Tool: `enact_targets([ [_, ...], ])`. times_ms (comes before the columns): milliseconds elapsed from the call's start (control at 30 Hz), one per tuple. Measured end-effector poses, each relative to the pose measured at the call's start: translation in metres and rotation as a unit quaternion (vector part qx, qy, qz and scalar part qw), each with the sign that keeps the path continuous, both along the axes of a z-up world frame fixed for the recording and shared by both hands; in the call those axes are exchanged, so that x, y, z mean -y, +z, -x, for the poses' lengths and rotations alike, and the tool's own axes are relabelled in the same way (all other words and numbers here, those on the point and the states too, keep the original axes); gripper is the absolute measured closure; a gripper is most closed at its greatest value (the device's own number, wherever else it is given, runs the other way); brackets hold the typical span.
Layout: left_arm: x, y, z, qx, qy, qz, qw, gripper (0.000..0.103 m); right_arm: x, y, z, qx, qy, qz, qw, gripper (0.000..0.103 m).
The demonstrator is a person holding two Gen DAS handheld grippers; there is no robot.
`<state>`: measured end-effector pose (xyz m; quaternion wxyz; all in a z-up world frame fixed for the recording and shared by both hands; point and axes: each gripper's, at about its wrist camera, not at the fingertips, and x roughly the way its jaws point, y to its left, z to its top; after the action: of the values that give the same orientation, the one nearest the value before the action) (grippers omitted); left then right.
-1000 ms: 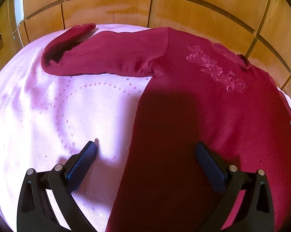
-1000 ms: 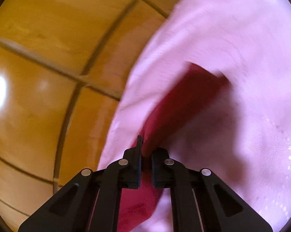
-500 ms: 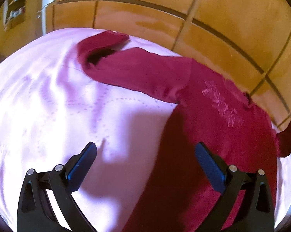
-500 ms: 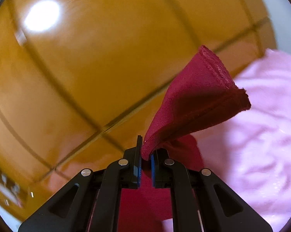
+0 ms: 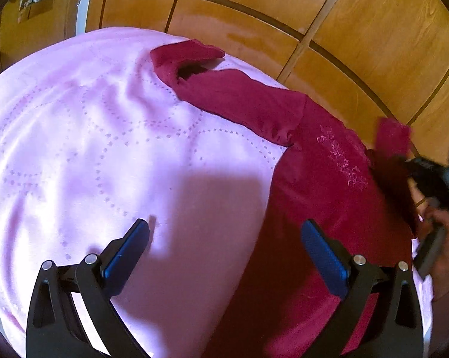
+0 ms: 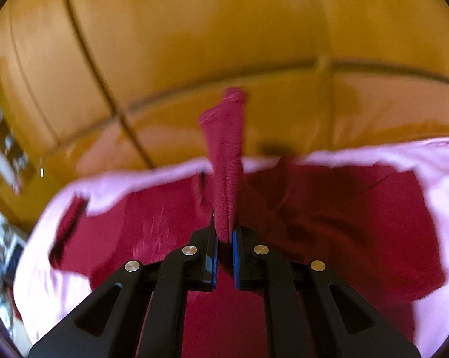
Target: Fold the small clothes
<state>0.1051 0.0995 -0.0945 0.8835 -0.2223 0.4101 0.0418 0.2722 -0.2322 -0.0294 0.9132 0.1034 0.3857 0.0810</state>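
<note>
A dark red long-sleeved top (image 5: 320,208) with pale embroidery lies spread on a pink quilted cover (image 5: 90,149). One sleeve (image 5: 233,95) stretches to the far left, its cuff folded back. My left gripper (image 5: 224,247) hovers open over the top's left edge, nothing between its blue pads. My right gripper (image 6: 223,235) is shut on the other sleeve (image 6: 226,161), which stands up from its jaws above the top's body (image 6: 329,226). In the left wrist view that raised sleeve (image 5: 393,137) and the right gripper (image 5: 433,179) show at the right edge.
Wooden wardrobe panels (image 5: 329,15) rise right behind the cover's far edge. A hand (image 5: 445,238) holding the right gripper shows at the right. Shelves with small items (image 6: 6,146) sit far left. Bare pink cover spreads left of the top.
The right gripper swung fast with the sleeve, from the cover's edge to above the top's body, rolling as it went. The left gripper shifted and rolled, staying open.
</note>
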Motion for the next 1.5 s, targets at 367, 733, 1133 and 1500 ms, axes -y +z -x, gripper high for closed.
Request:
enact_targets([
  [367,0.031,0.028,-0.031,0.042,-0.052,0.014,0.9977,0.002,0.023,-0.026,0.082,-0.009,0.048,-0.065,0.997,0.047],
  [733,0.12,0.039,-0.135,0.058,-0.138,-0.004,0.9888,0.002,0.136,-0.045,0.121,-0.008,-0.085,-0.107,0.991,0.047],
  [1133,0.163,-0.002,-0.196,-0.005,-0.158,0.02,0.9872,0.079,0.184,-0.054,0.083,0.012,-0.144,-0.237,0.961,0.042],
  [1500,0.144,0.014,-0.192,0.019,-0.183,-0.034,0.9824,0.096,0.216,-0.075,0.057,0.037,-0.211,-0.31,0.926,0.044],
])
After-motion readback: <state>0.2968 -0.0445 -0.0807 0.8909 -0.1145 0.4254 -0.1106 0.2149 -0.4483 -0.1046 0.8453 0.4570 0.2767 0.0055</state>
